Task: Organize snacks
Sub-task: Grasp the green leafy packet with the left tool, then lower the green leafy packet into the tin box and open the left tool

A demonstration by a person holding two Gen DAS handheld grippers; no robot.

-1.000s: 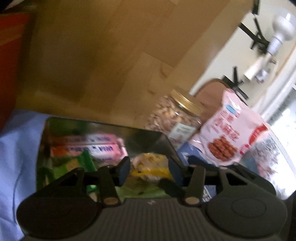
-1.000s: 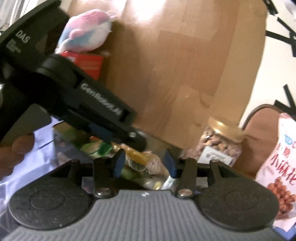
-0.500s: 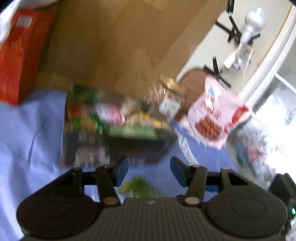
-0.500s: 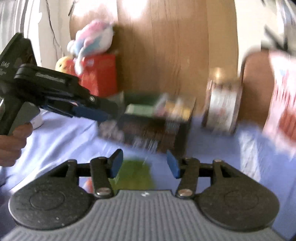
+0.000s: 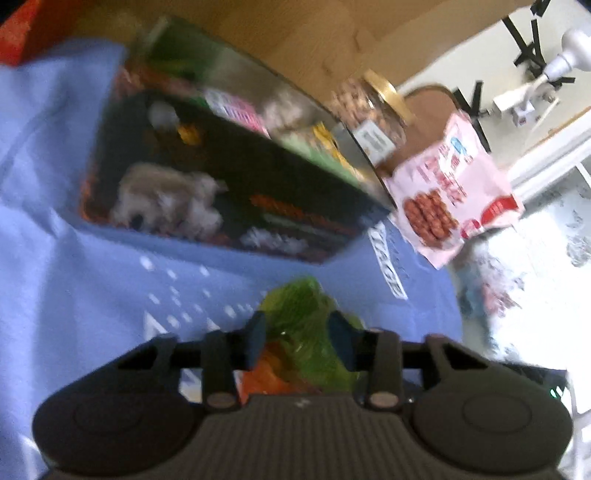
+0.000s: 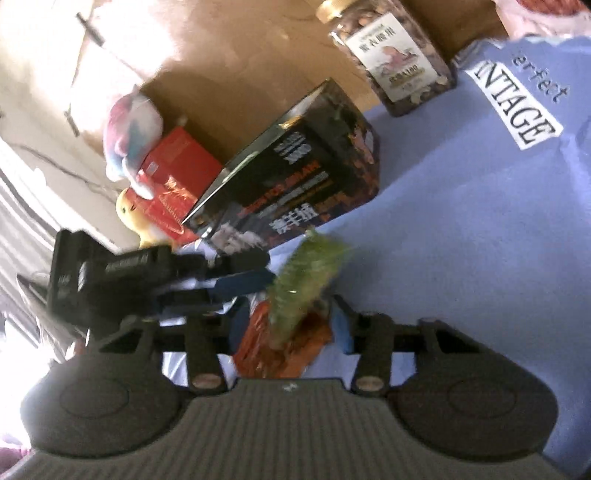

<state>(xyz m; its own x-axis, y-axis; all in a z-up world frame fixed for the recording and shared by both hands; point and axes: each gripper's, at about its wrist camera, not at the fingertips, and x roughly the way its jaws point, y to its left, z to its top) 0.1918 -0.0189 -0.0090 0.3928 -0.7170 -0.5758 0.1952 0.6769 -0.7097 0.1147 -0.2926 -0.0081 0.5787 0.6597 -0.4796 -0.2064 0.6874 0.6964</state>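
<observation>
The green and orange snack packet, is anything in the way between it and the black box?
Nothing visible blocks it. Only bare blue cloth lies between the green and orange snack packet and the black box. Both the left gripper and the right gripper are closing around the packet.

Motion blur smears the open black snack box (image 5: pixel 236 192) at centre left of the left wrist view, so its printed front and the packets inside cannot be read. The red carton (image 5: pixel 22 29) is cut by the upper left corner. The green and orange crinkly snack packet (image 5: pixel 306 332) is partly hidden behind the black gripper body at the lower centre. In the right wrist view the pink printed bag (image 6: pixel 543 14) is cropped by the upper right corner, and the white lettering on the blue cloth (image 6: pixel 480 221) is partly folded out of sight.
</observation>
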